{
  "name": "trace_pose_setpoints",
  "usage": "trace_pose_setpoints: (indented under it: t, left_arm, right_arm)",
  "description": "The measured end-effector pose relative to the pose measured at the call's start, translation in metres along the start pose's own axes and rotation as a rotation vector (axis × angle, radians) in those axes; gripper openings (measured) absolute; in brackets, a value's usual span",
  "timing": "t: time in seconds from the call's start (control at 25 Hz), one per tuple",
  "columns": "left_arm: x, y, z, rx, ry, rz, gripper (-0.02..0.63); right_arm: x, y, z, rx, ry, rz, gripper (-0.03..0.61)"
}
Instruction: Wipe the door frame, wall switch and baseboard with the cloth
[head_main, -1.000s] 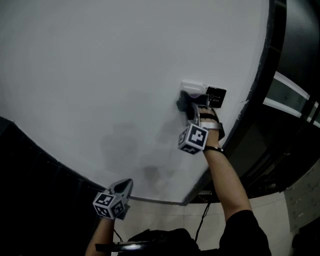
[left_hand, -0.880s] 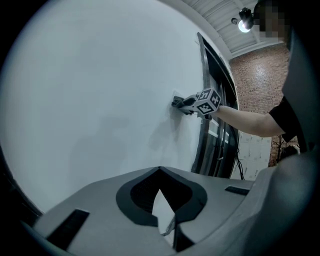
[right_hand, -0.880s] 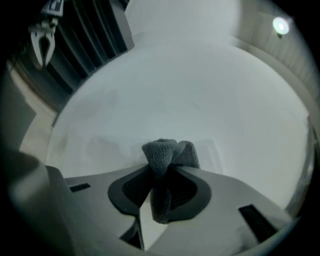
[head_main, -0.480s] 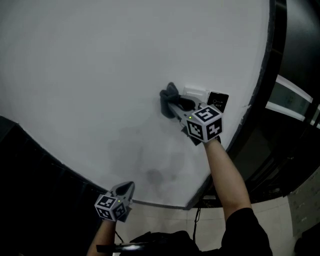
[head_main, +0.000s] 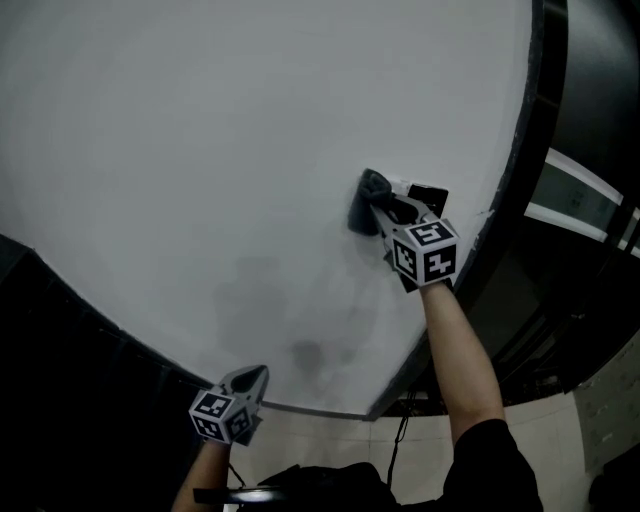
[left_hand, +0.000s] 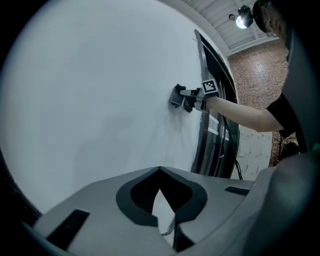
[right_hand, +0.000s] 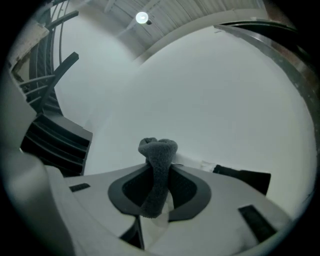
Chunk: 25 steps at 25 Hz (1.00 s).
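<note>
My right gripper (head_main: 383, 208) is shut on a dark grey cloth (head_main: 364, 203) and presses it against the white wall, at the left edge of the white wall switch (head_main: 399, 186). A black plate (head_main: 430, 197) sits just right of the switch. In the right gripper view the cloth (right_hand: 157, 167) stands pinched between the jaws, with the switch (right_hand: 204, 165) and black plate (right_hand: 244, 177) behind it. My left gripper (head_main: 247, 383) hangs low by the wall's bottom edge, shut on nothing. The left gripper view shows its jaws (left_hand: 165, 220) closed and the right gripper (left_hand: 189, 97) far up the wall.
The black door frame (head_main: 538, 130) runs up the right side of the wall. A dark strip (head_main: 300, 405) edges the wall's foot above pale floor tiles (head_main: 540, 440). A black cable (head_main: 404, 440) hangs near the frame's base. A dark staircase (right_hand: 57, 135) lies to the left.
The right gripper swept the cloth left off the switch, then back right to its left edge. The left gripper has barely moved.
</note>
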<state>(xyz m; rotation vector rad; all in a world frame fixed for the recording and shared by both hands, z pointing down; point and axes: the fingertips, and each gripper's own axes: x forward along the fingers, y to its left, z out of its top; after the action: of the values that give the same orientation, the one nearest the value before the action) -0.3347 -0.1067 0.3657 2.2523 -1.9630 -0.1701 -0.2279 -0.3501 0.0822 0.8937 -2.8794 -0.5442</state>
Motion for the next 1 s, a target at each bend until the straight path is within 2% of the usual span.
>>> trace_pose_setpoints:
  t: [0.12, 1.0]
  left_arm:
    - [0.006, -0.006, -0.001, 0.004, 0.006, -0.013, 0.002]
    - [0.037, -0.038, -0.006, 0.014, 0.025, -0.087, 0.002]
  right_arm:
    - [-0.010, -0.014, -0.007, -0.028, 0.019, -0.038, 0.086]
    - [-0.067, -0.087, -0.033, 0.016, 0.057, -0.155, 0.087]
